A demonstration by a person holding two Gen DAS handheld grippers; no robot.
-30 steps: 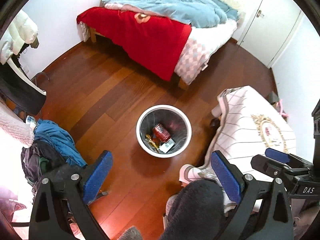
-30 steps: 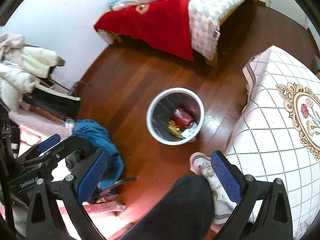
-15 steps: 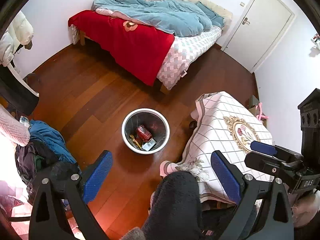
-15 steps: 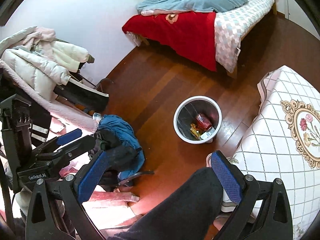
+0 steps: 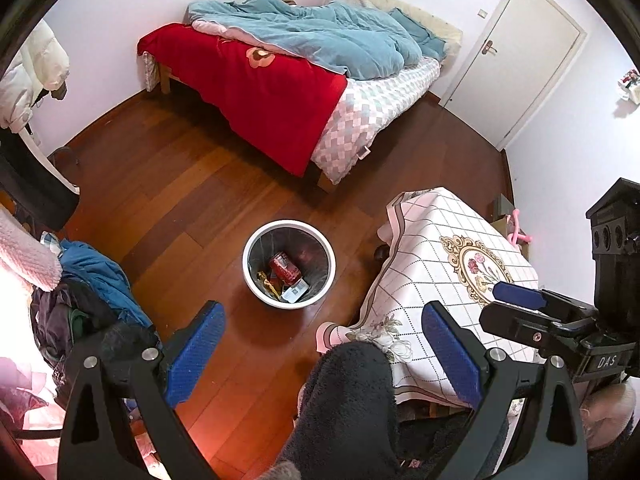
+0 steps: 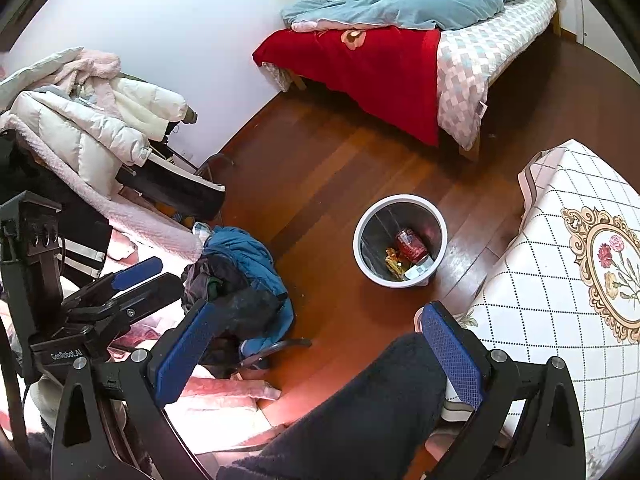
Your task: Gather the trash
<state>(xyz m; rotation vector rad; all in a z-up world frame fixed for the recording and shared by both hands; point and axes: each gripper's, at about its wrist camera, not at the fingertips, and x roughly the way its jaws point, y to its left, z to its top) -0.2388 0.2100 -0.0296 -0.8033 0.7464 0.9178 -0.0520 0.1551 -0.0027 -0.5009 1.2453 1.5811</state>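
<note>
A white round trash bin with a dark liner stands on the wood floor, far below both grippers; it also shows in the right wrist view. Inside lie a red can, a yellow wrapper and a white paper piece. My left gripper is open and empty, high above the floor. My right gripper is open and empty too, and it shows at the right of the left wrist view.
A small table under a white checked cloth stands right of the bin. A bed with red and blue covers is at the back. A chair piled with clothes is at the left. A white door is back right. A dark-trousered leg is below.
Both grippers have risen and pulled back from the bin, so it looks smaller and more of the room shows. Both stay open and empty.
</note>
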